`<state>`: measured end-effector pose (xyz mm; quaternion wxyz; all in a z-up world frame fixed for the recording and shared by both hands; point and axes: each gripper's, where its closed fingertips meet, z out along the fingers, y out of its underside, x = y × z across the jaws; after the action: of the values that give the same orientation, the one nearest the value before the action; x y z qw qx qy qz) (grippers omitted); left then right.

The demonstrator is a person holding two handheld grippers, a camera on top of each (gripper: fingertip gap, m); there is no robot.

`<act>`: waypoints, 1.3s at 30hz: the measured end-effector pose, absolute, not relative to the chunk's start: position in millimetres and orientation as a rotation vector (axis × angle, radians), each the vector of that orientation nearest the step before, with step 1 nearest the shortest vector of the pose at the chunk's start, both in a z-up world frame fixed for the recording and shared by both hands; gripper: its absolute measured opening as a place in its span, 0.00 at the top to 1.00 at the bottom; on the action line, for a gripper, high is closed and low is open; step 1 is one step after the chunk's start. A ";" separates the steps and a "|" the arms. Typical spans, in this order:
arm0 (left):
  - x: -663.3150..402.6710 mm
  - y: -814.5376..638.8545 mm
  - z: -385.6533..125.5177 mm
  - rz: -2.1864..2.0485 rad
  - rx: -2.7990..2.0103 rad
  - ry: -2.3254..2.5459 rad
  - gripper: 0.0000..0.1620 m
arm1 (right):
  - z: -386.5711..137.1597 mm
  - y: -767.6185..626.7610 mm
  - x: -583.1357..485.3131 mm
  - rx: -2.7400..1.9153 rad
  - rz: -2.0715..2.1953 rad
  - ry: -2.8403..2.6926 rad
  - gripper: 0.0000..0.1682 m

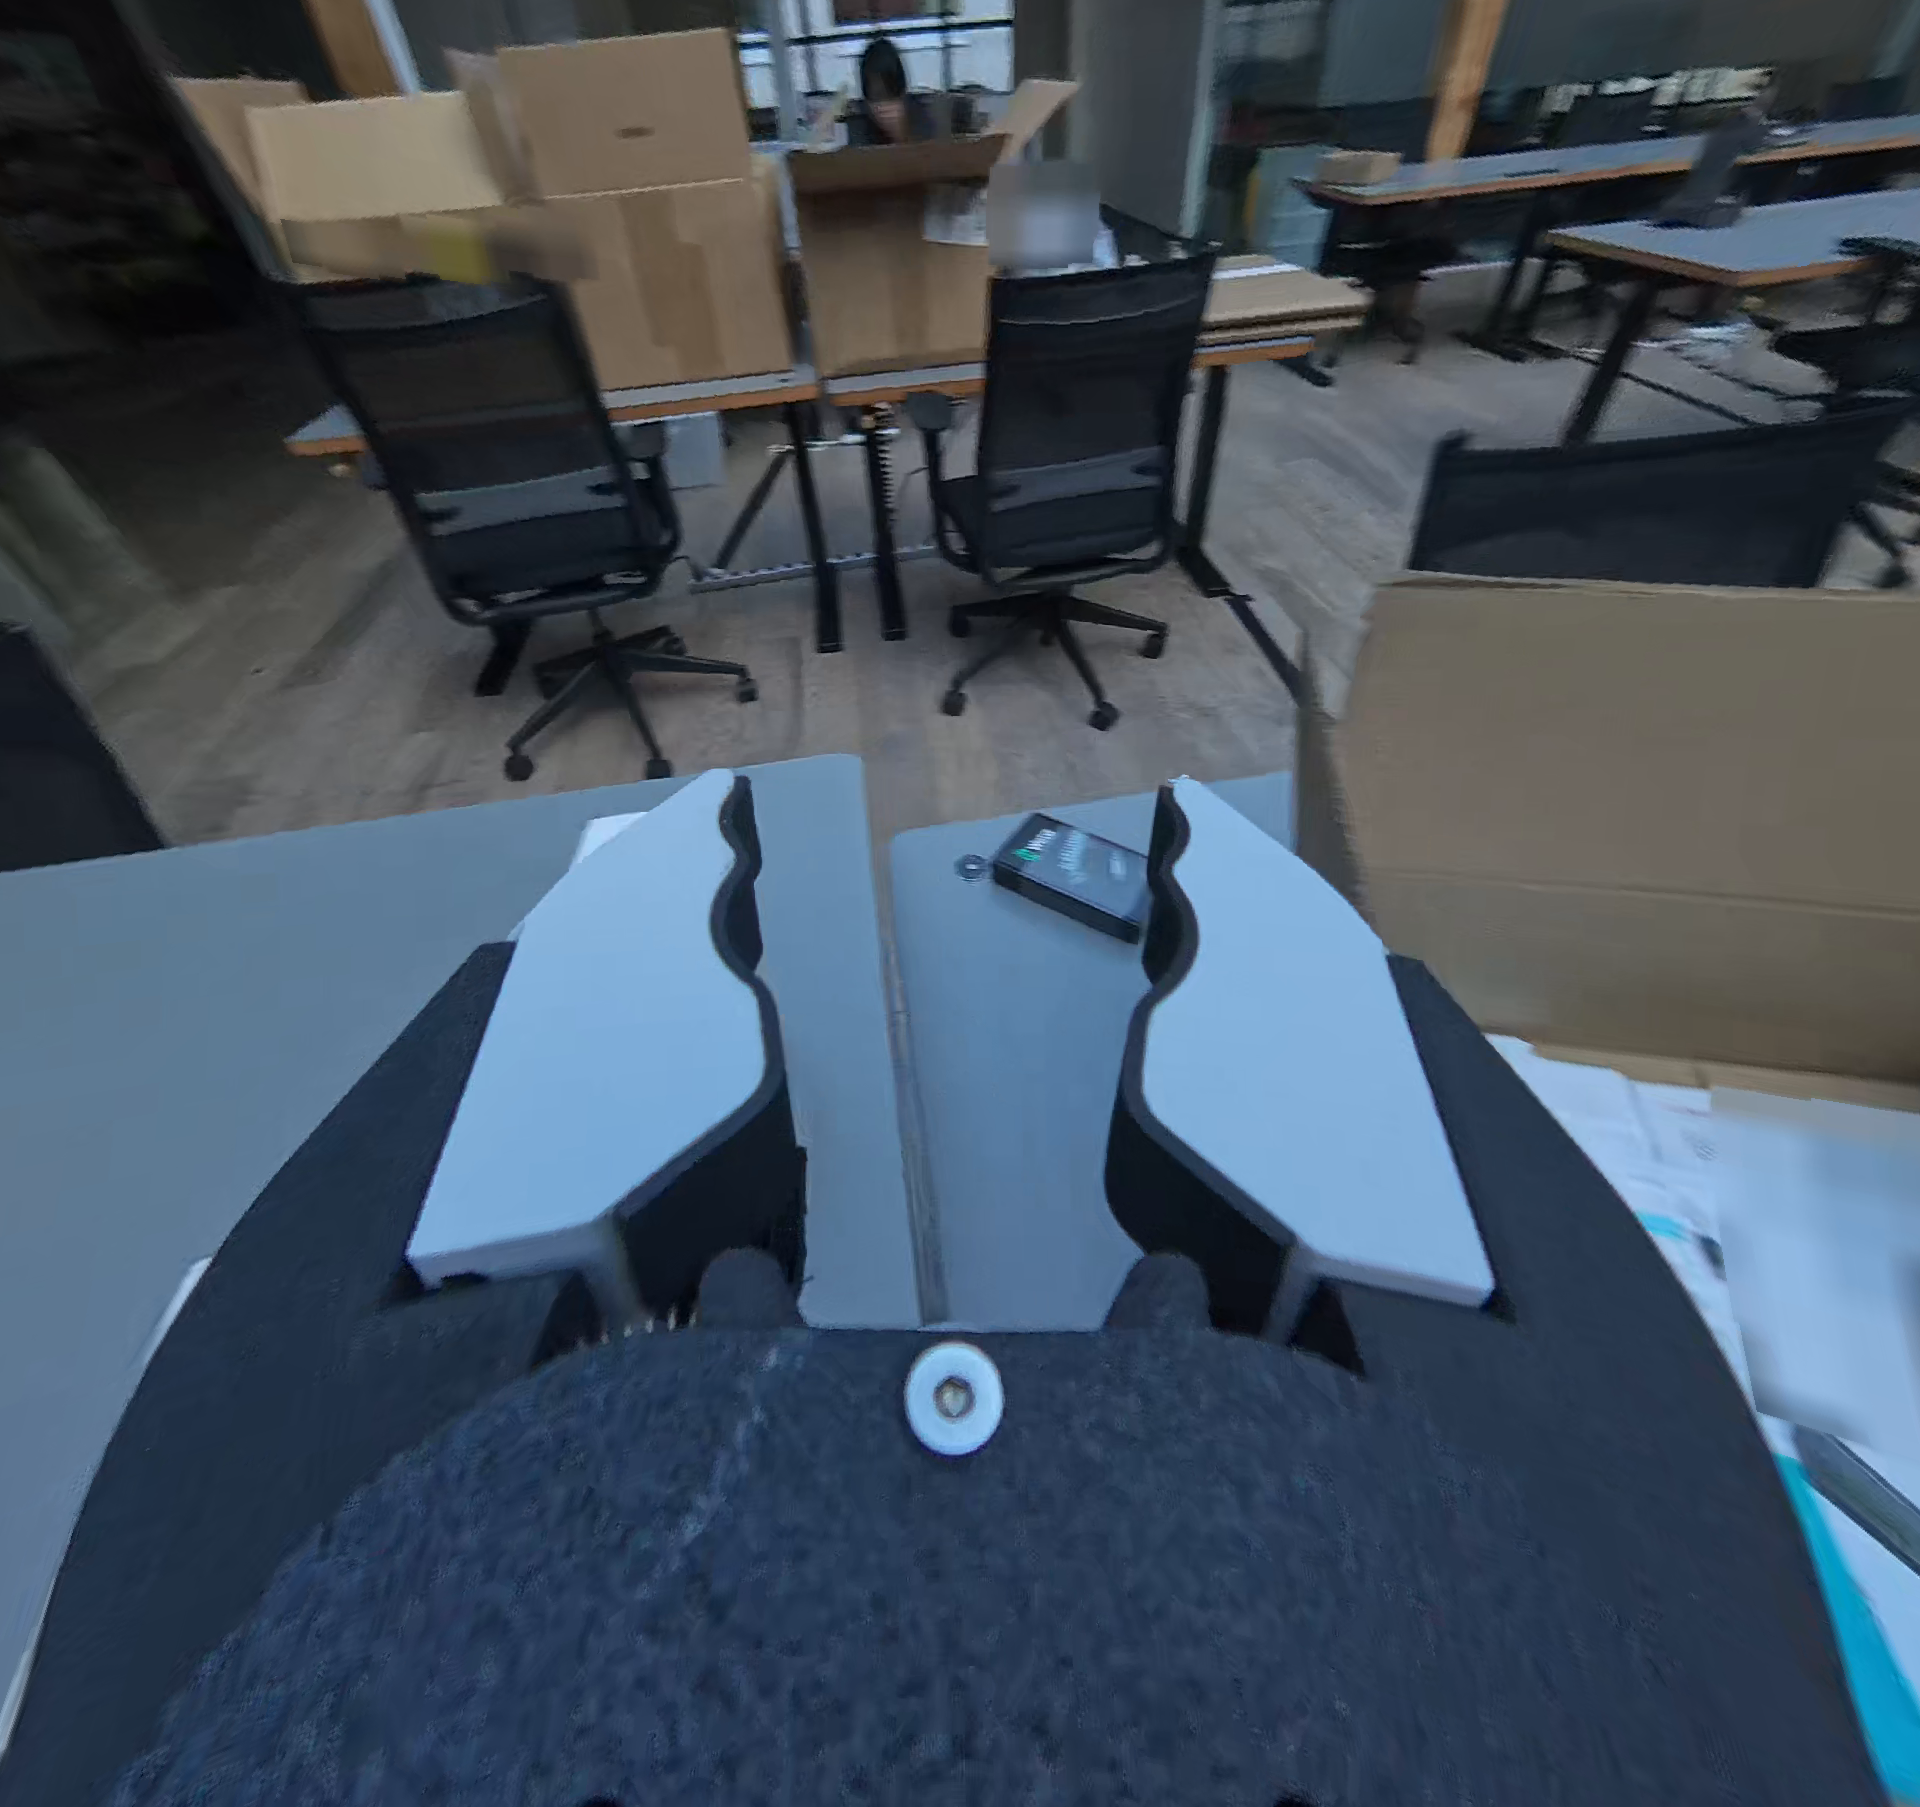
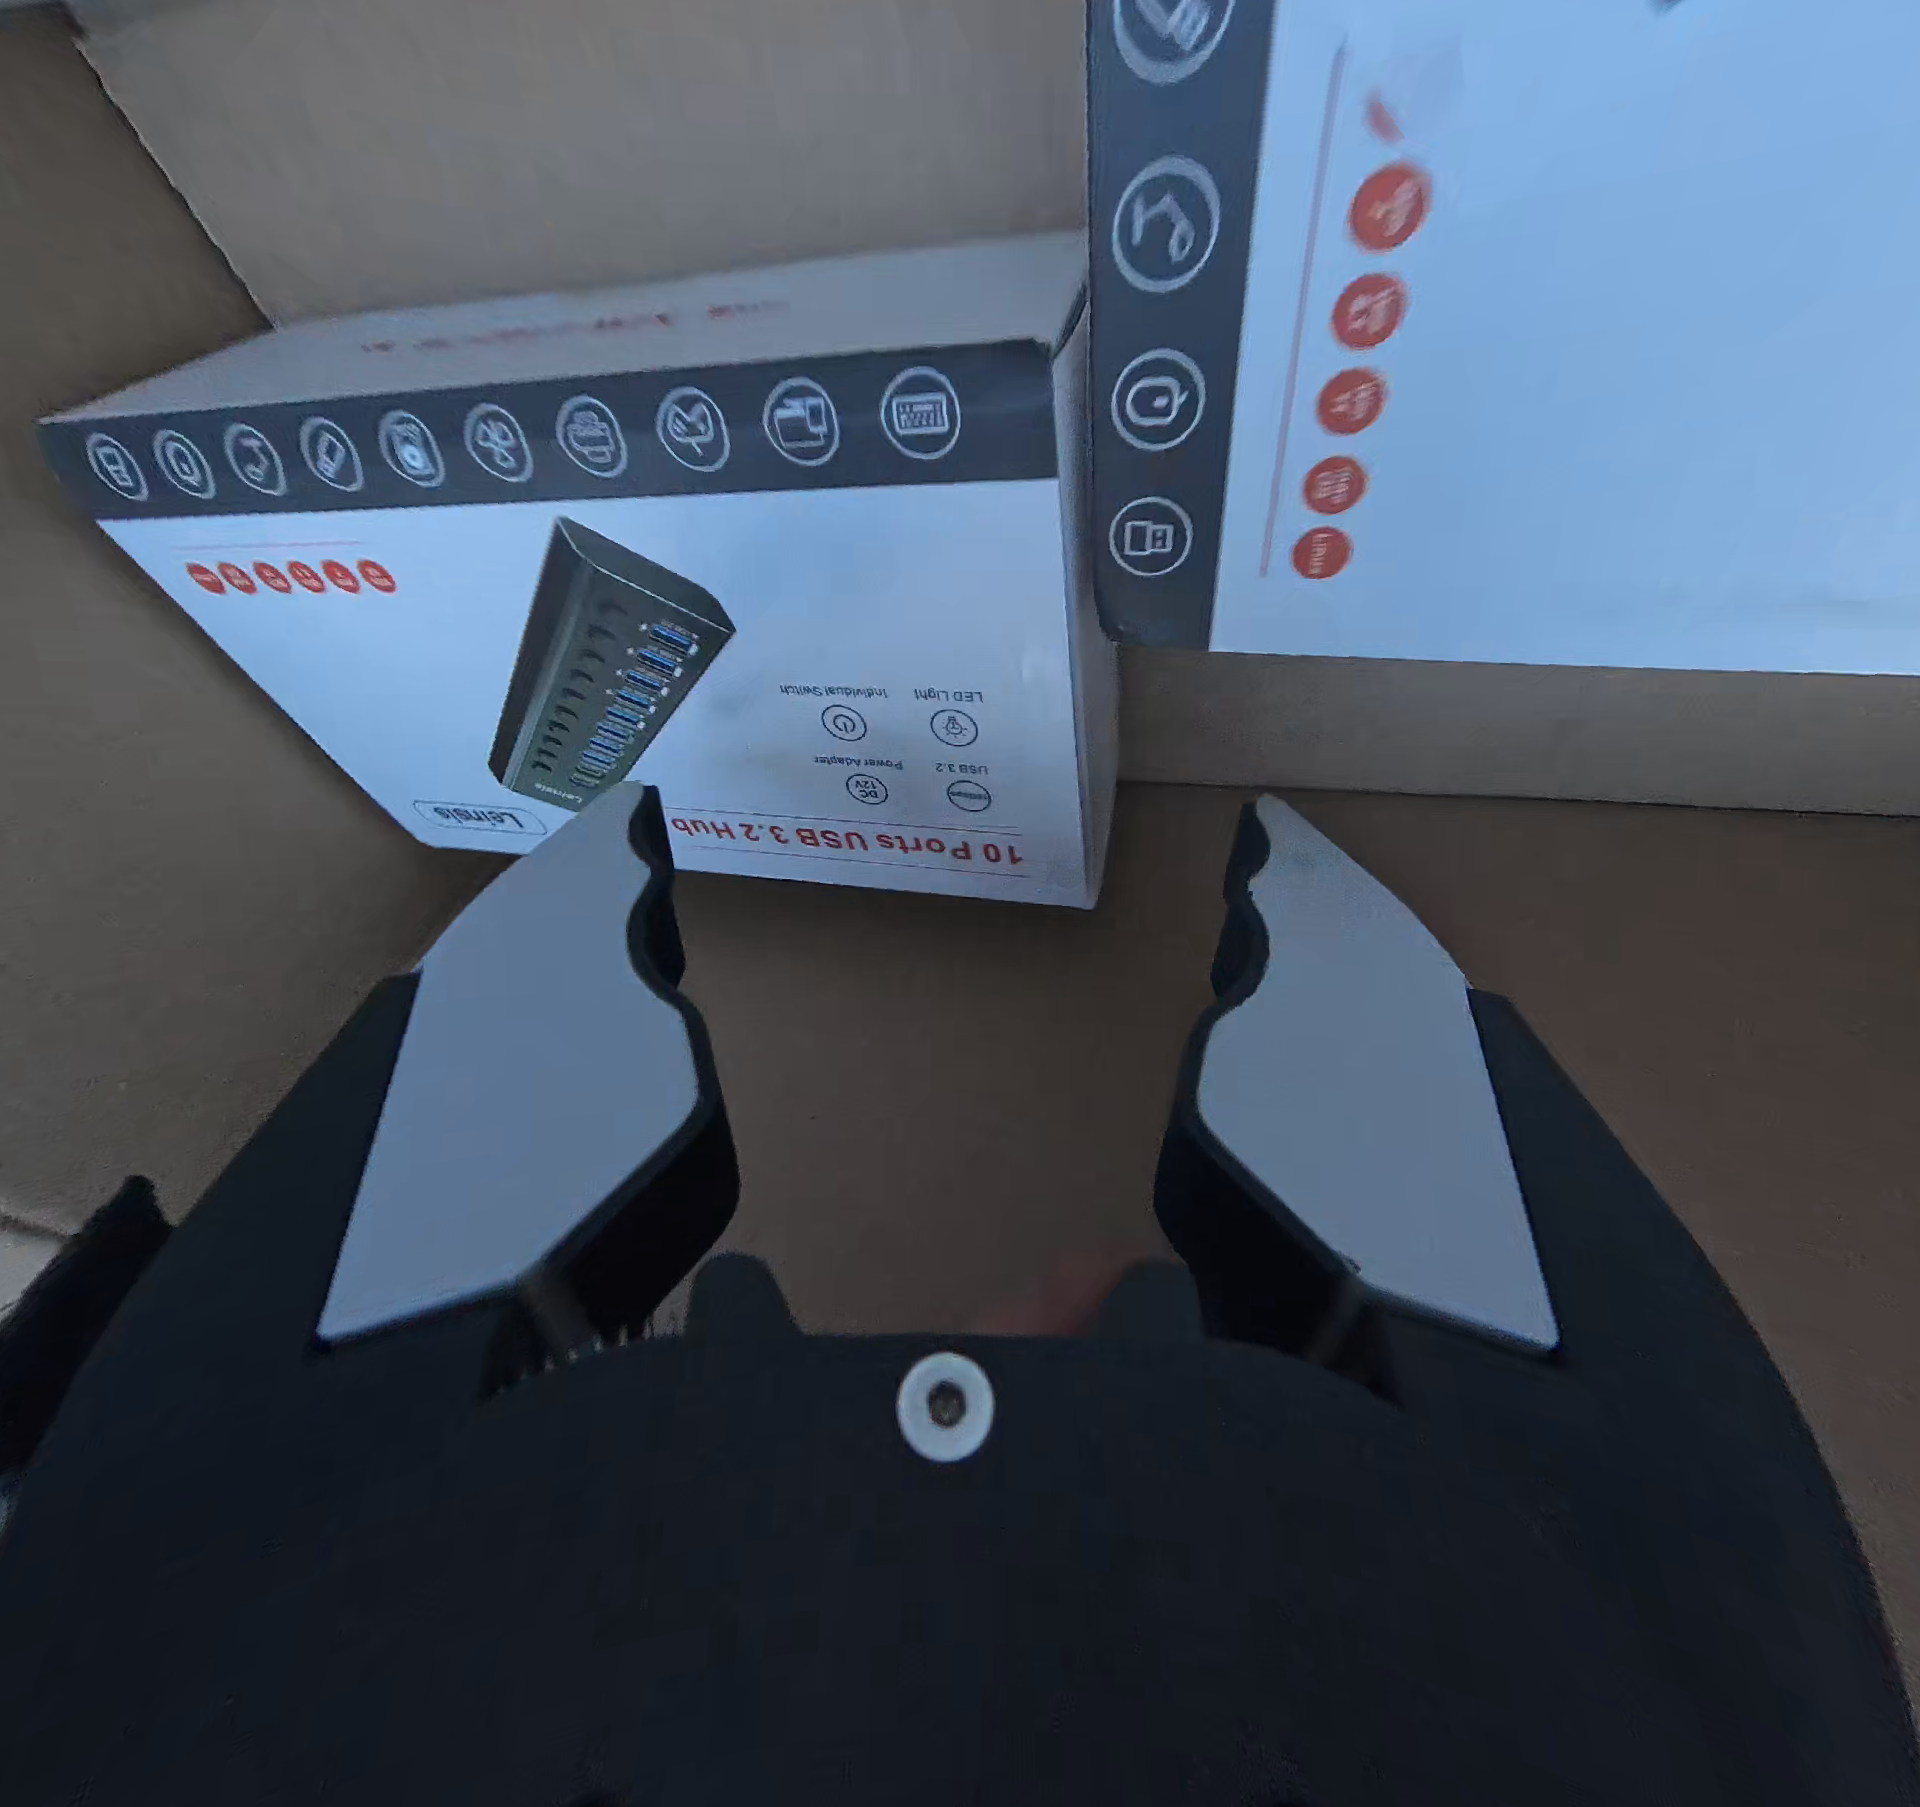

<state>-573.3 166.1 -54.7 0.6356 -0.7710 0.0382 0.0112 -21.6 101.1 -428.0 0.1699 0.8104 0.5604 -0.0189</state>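
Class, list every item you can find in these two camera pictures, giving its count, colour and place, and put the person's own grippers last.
product boxes: two, white with dark icon bands, inside the cardboard carton; one lies ahead of the right gripper, the other is at upper right.
cardboard carton: one, brown, around both product boxes.
grey desk: one, under the left gripper.
small black device: one, flat on the desk by the right finger.
metal ring: one, beside the device.
cardboard box: one, brown, on the desk at right.
papers: several, white and teal, at right.
office chairs: two black, at the far desk, second.
stacked cartons: several, brown, on the far desk.
left gripper: open, empty.
right gripper: open, empty.
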 end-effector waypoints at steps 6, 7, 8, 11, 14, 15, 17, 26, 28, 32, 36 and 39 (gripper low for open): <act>-402.7 88.1 -72.5 -0.337 -1.972 0.586 0.67 | -448.6 76.0 -20.6 2.087 -0.147 1.469 0.45; -379.7 80.2 -90.9 -0.369 -2.029 0.685 0.66 | -449.0 79.7 -21.9 2.082 -0.134 1.511 0.48; -359.1 74.0 -111.0 -0.391 -2.076 0.781 0.66 | -447.9 83.1 -22.8 2.085 -0.127 1.552 0.51; -310.4 65.3 -171.6 -0.408 -2.187 1.024 0.58 | -427.3 81.7 -23.5 2.128 -0.132 1.643 0.55; -255.6 57.9 -207.1 -0.638 -2.233 1.171 0.51 | -395.2 63.8 -22.4 2.183 -0.129 1.776 0.52; -235.5 54.9 -215.1 -0.752 -2.244 1.202 0.49 | -384.9 56.1 -24.0 2.216 -0.133 1.823 0.49; -201.5 49.7 -235.9 -0.913 -2.272 1.312 0.44 | -365.0 40.0 -29.9 2.303 -0.150 1.888 0.49; -147.0 43.1 -287.7 -0.834 -2.122 2.013 0.41 | -319.8 -13.9 -57.1 2.645 -0.287 1.915 0.50; -133.2 32.8 -306.5 -0.871 -2.084 2.110 0.38 | -313.5 -23.0 -64.5 2.707 -0.403 1.845 0.54; -115.6 4.8 -347.8 -0.856 -1.979 2.270 0.35 | -309.2 -33.0 -70.9 2.837 -0.506 1.732 0.55; -93.2 -15.1 -360.5 -0.888 -1.780 2.220 0.48 | -306.2 -37.8 -76.3 2.942 -0.613 1.595 0.58; -87.5 -19.0 -356.6 -0.855 -1.621 2.215 0.51 | -299.5 -33.8 -56.7 3.039 -0.479 1.561 0.58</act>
<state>-87.5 -19.0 -356.6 0.1329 -0.5588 0.7636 -0.2948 -56.7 -33.8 -299.5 -0.1532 0.8705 0.4471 -0.1371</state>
